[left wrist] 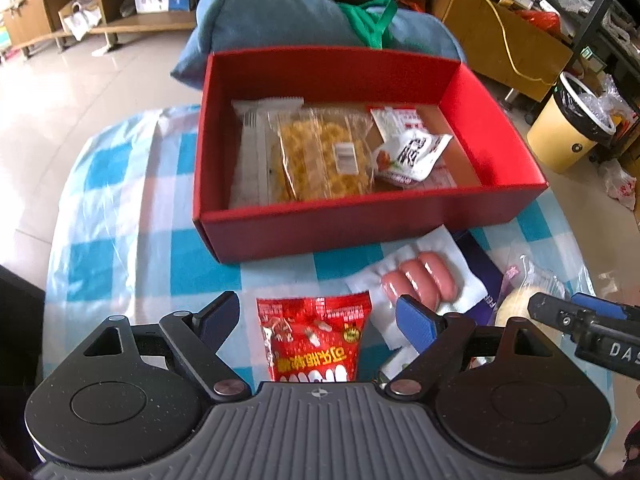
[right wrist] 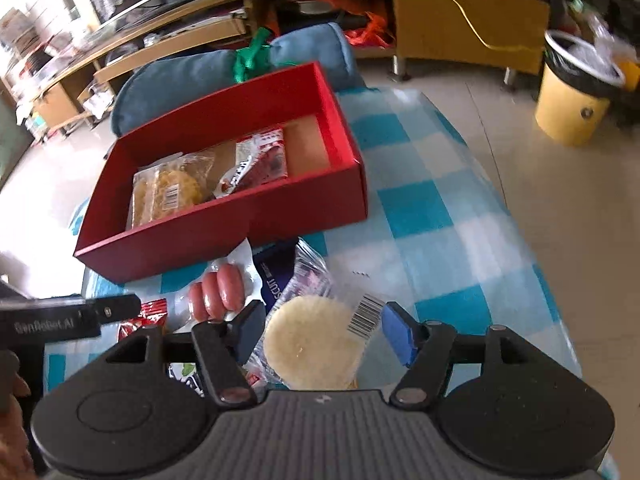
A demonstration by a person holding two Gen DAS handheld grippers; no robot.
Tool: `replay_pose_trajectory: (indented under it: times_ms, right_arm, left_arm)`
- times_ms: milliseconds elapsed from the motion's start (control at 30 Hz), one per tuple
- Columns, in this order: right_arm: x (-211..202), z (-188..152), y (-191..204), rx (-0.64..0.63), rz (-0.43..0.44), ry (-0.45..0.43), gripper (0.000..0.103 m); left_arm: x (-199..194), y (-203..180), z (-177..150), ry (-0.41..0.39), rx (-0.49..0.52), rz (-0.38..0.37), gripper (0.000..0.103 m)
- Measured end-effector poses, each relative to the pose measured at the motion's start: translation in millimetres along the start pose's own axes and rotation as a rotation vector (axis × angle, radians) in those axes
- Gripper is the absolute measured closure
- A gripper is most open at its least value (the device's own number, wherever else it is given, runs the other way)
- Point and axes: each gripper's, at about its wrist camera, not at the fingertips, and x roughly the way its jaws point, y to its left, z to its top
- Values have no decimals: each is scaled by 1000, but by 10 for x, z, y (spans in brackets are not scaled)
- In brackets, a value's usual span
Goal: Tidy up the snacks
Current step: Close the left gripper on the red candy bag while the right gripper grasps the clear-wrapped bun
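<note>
Nearest my left claw [left wrist: 318, 320] lay a red snack packet [left wrist: 316, 340] with white lettering, flat on the checked tabletop [left wrist: 120, 216] between the spread fingers; neither pad touched it, so that claw stood open. Beyond the packet, toward the red box [left wrist: 320, 228], I saw a clear vacuum pack of three pink sausages [left wrist: 420, 276], lying just short of the box's front wall.

Through the right wrist camera, my right claw [right wrist: 322, 328] also stood open, its pads on either side of a pale round cake in a clear wrapper [right wrist: 312, 344] with a barcode label at one corner; I saw no pad pressing on it. Just left of that cake lay the sausages, and a dark blue packet [right wrist: 276, 276] lay between the cake and the box.

Inside the red box, a clear bag of yellow crisp pieces [left wrist: 324, 156] lay in the middle, a white wrapper [left wrist: 252, 148] at its left, and red-and-white sachets [left wrist: 412, 148] to its right. Past the sachets the box floor was bare brown card. A blue cushion [left wrist: 260, 20] lay behind the box.
</note>
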Motion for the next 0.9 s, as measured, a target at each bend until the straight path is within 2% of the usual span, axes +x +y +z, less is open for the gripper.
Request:
replay_pose_trajectory:
  times_ms: [100, 333, 567, 667, 700, 767, 900]
  right_arm:
    - [38, -12, 2, 25, 3, 7, 37]
    - [172, -18, 7, 82, 34, 40, 37]
    - [304, -86, 68, 1, 14, 83, 37]
    - [289, -110, 68, -40, 6, 83, 45]
    - [277, -119, 66, -55, 3, 82, 45]
    - [253, -133, 62, -79, -5, 80, 46]
    - [190, -140, -2, -87, -10, 71, 46]
  left_arm:
    - [54, 21, -19, 15, -11, 4, 14]
    - [225, 37, -71, 68, -42, 0, 14]
    - [368, -11, -145, 88, -33, 34, 12]
    - [360, 5, -151, 85, -40, 36, 13]
    - [350, 15, -145, 82, -47, 36, 14]
    - [327, 36, -134, 82, -50, 28, 24]
    - [299, 83, -160, 100, -48, 16, 32]
